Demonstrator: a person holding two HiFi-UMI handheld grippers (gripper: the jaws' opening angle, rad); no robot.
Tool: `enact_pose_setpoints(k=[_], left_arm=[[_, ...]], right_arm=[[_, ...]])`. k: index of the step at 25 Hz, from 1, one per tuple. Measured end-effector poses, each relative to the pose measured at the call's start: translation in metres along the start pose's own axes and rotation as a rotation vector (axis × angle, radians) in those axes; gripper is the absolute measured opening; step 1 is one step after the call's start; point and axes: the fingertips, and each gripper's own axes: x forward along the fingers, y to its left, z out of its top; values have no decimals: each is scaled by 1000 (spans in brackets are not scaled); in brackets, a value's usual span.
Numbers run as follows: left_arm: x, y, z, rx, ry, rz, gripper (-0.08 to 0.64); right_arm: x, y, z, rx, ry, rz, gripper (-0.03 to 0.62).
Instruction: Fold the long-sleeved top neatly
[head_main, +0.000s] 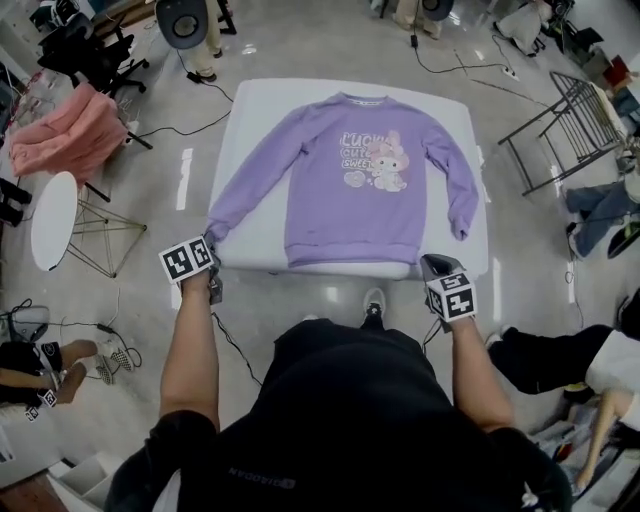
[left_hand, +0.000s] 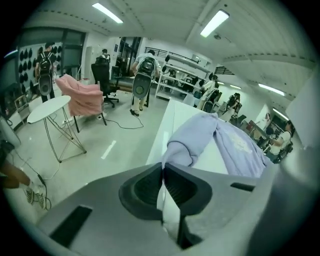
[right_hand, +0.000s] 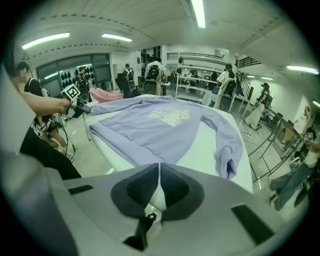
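1. The purple long-sleeved top lies flat, front side up, on the white tabletop in the upper centre of the head view. Its collar points to the top of the frame. Its hem lies along the lower edge of the tabletop, on the person's side.
2. Both sleeves are spread out. The sleeve at the left of the frame runs down to the lower left corner of the tabletop. The sleeve at the right bends downward, and its cuff rests on the tabletop, apart from the hem.
3. The left gripper is held just outside the lower left corner of the tabletop, near that sleeve's cuff. Its fingers are closed, tip against tip, with nothing between them.
4. The right gripper is in front of the lower right edge of the tabletop and does not touch the top. Its fingers are also closed and empty.
5. At the left of the head view, a pink cloth hangs over a chair, and a round white side table stands on the floor below it.
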Motion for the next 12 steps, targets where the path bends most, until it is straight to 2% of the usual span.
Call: enact_pose_setpoints(k=[3,6,9,12], left_arm=[[2,-12,-5,78,-4,-9,21],[-5,-27,-4,184,-3,-8,94],[-18,-33,-8,275,0,12,95],[-30,-44,-8,328,-12,20,95]], right_arm=[[0,-8,2,4,-1,-20,17],[0,-28,8,31,-21,-60,18],[-5,-61,11,86,-45,-122,20],[-16,-103,7,144,-62,-199,20]])
